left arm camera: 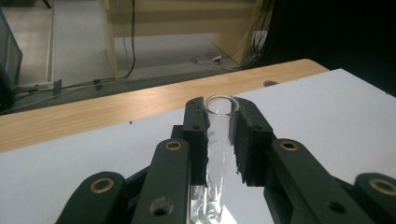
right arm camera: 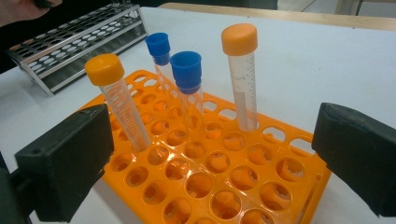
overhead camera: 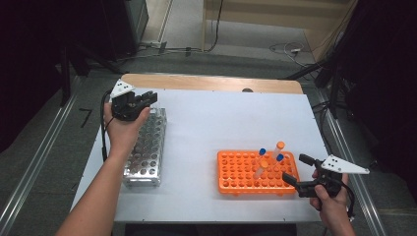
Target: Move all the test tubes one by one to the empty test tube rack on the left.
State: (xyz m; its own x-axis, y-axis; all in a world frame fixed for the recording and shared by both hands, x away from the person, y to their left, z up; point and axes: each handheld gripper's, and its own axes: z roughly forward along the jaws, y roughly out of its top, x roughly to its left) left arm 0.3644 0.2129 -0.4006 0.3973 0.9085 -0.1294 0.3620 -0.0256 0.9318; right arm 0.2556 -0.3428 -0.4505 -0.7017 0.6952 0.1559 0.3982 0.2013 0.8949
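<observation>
left gripper [left arm camera: 219, 135] clamped on uncapped glass tube [left arm camera: 219, 140], axis upright, over far end of metal rack [overhead camera: 146, 147] | right gripper [right arm camera: 215, 158] jaws wide apart, nothing held, facing orange rack [right arm camera: 210, 182], capped tubes just ahead

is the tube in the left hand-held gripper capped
No, the clear tube clamped between the jaws of the left hand-held gripper has an open rim at the top, with no cap on it.

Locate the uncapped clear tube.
The clear tube stands upright between the left hand-held gripper's jaws, over the far end of the metal rack, on the table's left.
</observation>
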